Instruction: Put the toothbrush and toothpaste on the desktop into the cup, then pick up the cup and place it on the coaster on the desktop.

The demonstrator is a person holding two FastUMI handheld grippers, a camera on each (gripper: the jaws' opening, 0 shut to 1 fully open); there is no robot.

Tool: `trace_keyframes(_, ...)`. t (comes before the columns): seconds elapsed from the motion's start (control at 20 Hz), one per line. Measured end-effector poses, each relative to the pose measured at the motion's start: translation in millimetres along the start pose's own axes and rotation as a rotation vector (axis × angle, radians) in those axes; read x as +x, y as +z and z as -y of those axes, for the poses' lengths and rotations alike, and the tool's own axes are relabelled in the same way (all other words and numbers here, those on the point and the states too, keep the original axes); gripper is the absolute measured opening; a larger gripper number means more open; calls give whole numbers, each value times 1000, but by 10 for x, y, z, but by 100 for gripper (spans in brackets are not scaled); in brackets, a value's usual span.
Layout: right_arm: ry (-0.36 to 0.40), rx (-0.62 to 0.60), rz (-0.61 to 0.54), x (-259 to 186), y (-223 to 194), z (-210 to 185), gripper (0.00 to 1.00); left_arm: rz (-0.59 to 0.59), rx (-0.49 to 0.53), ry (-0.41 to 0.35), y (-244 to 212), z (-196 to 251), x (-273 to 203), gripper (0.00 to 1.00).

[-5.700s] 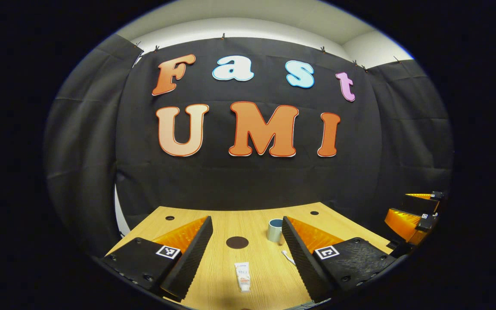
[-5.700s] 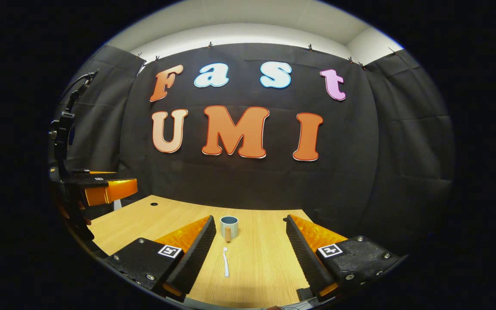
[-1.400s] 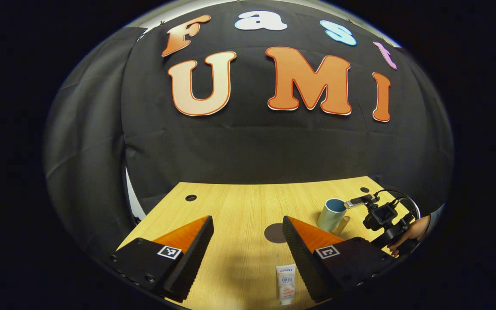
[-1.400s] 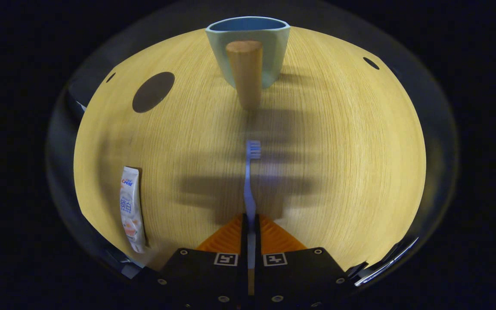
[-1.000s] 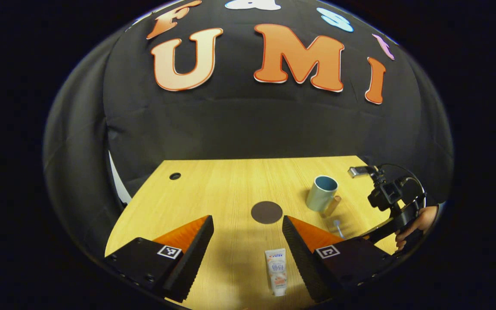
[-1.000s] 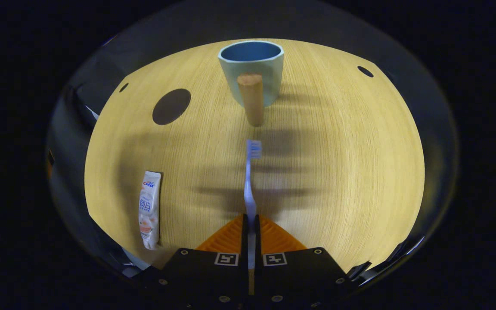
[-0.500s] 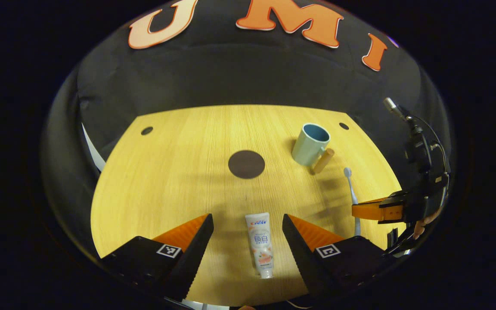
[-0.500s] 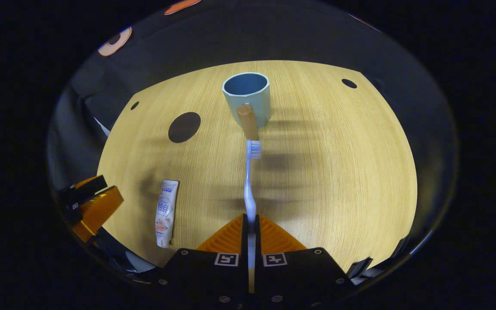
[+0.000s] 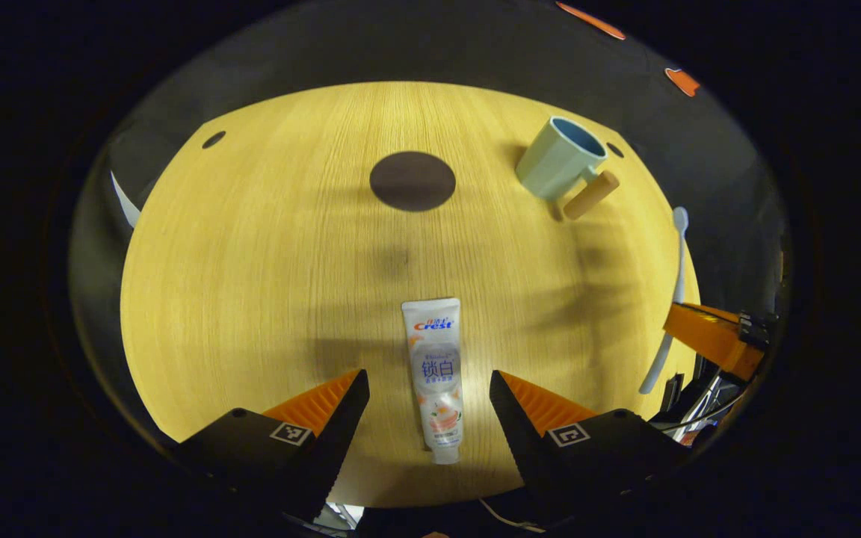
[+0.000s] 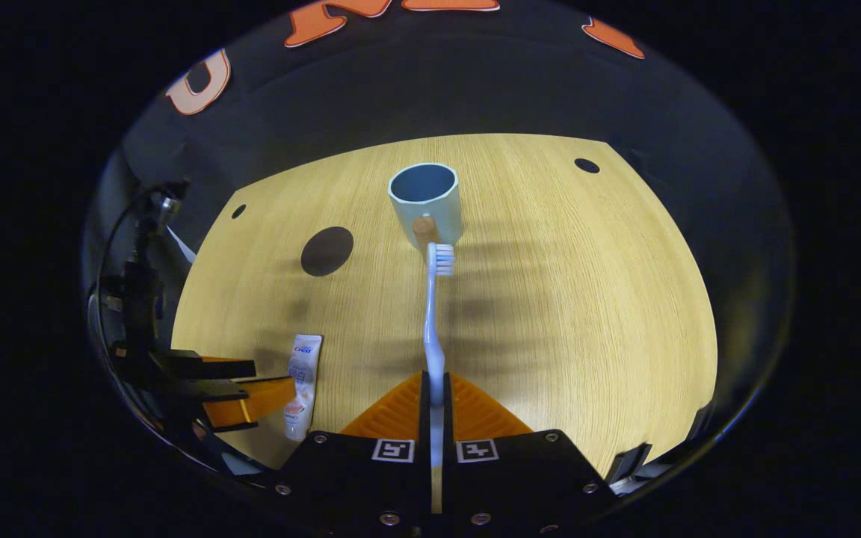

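Note:
My right gripper (image 10: 435, 377) is shut on the handle of a pale blue toothbrush (image 10: 431, 314), held above the desk with the bristles pointing at the cup (image 10: 424, 196). The cup is light blue, upright, with a wooden handle (image 10: 424, 226) facing me. A white toothpaste tube (image 9: 434, 373) lies flat on the desk, and my left gripper (image 9: 429, 379) hangs open over it, one finger on each side of the tube. The round dark coaster (image 9: 412, 181) sits beyond the tube, left of the cup (image 9: 559, 157). The toothbrush (image 9: 670, 299) and right gripper (image 9: 711, 340) show at the right edge.
The light wooden desk (image 10: 587, 299) has small cable holes (image 10: 587, 165) near its far corners. My left gripper (image 10: 240, 388) and its rig show at the left of the right gripper view, over the toothpaste (image 10: 300, 385). Black cloth walls close off the back.
My left gripper has tilted down and dropped over the toothpaste, which now lies between its open fingers. My right gripper has lifted higher with the toothbrush; the cup looks farther off.

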State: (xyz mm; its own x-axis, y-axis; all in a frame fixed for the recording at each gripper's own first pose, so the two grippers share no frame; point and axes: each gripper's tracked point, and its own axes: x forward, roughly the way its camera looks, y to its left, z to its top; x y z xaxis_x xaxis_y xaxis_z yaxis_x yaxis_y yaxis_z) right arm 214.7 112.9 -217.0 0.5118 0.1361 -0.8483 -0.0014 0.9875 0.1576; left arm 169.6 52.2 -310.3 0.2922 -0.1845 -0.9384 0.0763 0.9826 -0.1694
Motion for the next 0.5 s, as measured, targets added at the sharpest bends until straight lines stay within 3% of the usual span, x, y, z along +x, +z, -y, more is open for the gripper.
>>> trace_keyframes(0.2, -12, 26, 21, -36, 34, -21, 6, -129, -53, -5, -200, -20, 165, 98)
trace_keyframes(0.35, -24, 58, 43, -98, 75, -44, 6, -147, -11, 14, -193, -84, 224, 97)
trace_keyframes(0.5, -36, 72, 58, -161, 83, -49, 6, -159, 8, -7, -187, -27, 268, 86)
